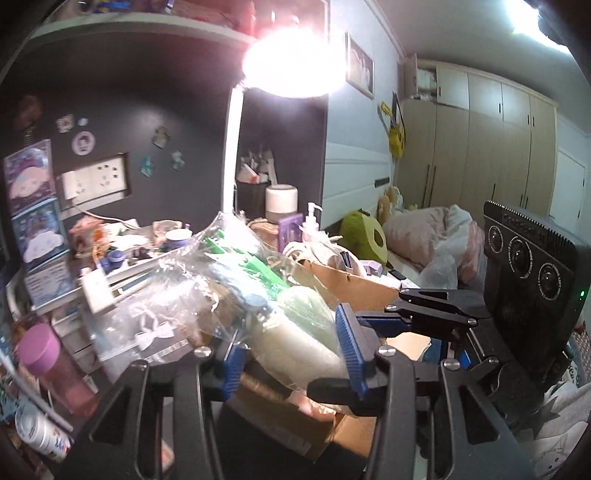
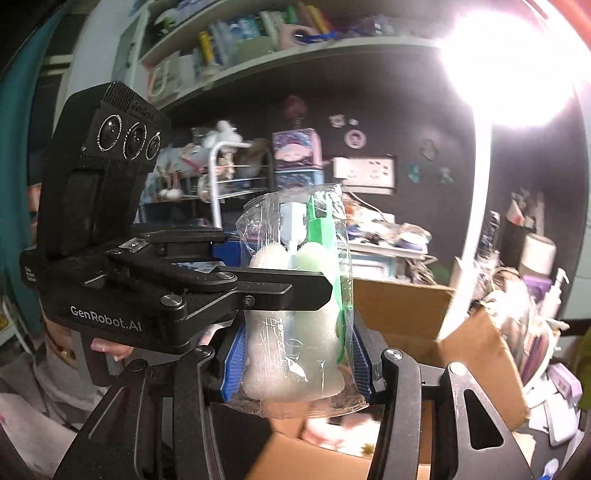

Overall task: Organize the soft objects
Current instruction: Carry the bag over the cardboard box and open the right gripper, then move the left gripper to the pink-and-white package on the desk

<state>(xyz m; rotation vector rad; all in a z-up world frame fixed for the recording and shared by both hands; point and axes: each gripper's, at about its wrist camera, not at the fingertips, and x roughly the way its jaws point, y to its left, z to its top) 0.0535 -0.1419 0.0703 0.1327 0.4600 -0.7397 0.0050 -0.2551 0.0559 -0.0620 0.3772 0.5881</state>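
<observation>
A clear plastic bag of sponge brushes, white and pale green foam heads on green and white handles, is held up over an open cardboard box. My left gripper is shut on the bag's lower end. My right gripper is shut on the same bag from the other side. Each gripper shows in the other's view: the right one reaches in from the right, the left one from the left. The box lies below and behind the bag.
A cluttered desk with a pink bottle, a lit lamp and a pump bottle lies behind. A bed with plush toys and wardrobes are to the right. A shelf of books is overhead.
</observation>
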